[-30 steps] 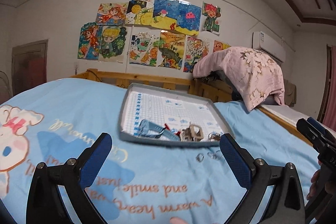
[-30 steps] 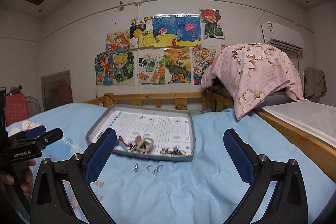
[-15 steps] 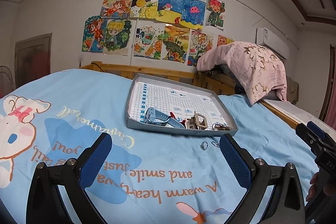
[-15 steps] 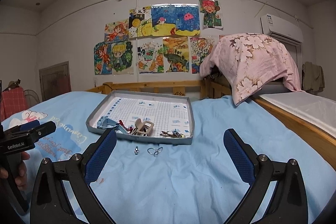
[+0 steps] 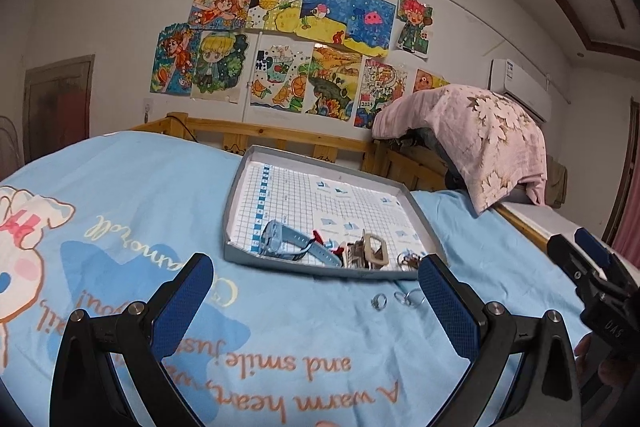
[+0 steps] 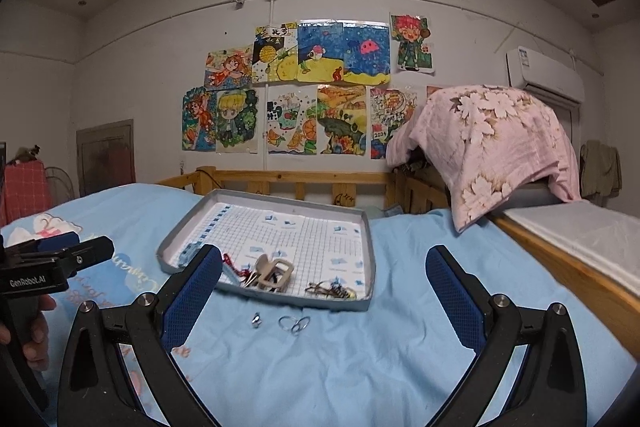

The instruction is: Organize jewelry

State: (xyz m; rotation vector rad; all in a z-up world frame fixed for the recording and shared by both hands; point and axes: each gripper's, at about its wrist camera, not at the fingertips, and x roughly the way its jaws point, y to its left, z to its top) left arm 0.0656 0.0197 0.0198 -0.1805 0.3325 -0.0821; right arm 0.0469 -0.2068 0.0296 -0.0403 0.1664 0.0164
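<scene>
1. We hold the left gripper (image 5: 316, 291) above the blue sheet (image 5: 120, 187); its jaws are spread wide with nothing between the pads.
2. The right gripper (image 6: 324, 287) is the same: jaws fully apart, gripping nothing, hovering over the sheet in front of the tray (image 6: 370, 259).
3. The tray is a shallow grey box with a grid-paper floor. It lies flat on the sheet, ahead of both grippers.
4. In the tray, along the near wall: a blue watch (image 5: 290, 241) at the left, a beige buckle (image 6: 276, 271) in the middle with red bits just beside it, and a tangle of chain (image 6: 330, 291) at the right.
5. In the right view, the right gripper's left finger hides most of the watch.
6. Outside the tray, on the sheet just in front of its near wall: one ring (image 6: 256, 320) and a pair of hoops (image 6: 295, 323). The hoops touch each other; the ring lies apart from them, to their left.
7. In the left view the ring (image 5: 379, 301) and hoops (image 5: 408, 297) sit just beside the left gripper's right finger, not touching it.
8. Each wrist view catches the other gripper at its edge, with fingers of a hand (image 6: 34, 331) around the handle.
9. Background: drawings (image 6: 304, 87) on the wall, a wooden rail (image 6: 296, 179) behind the bed, a pink floral cloth (image 6: 496, 143) at the right.
</scene>
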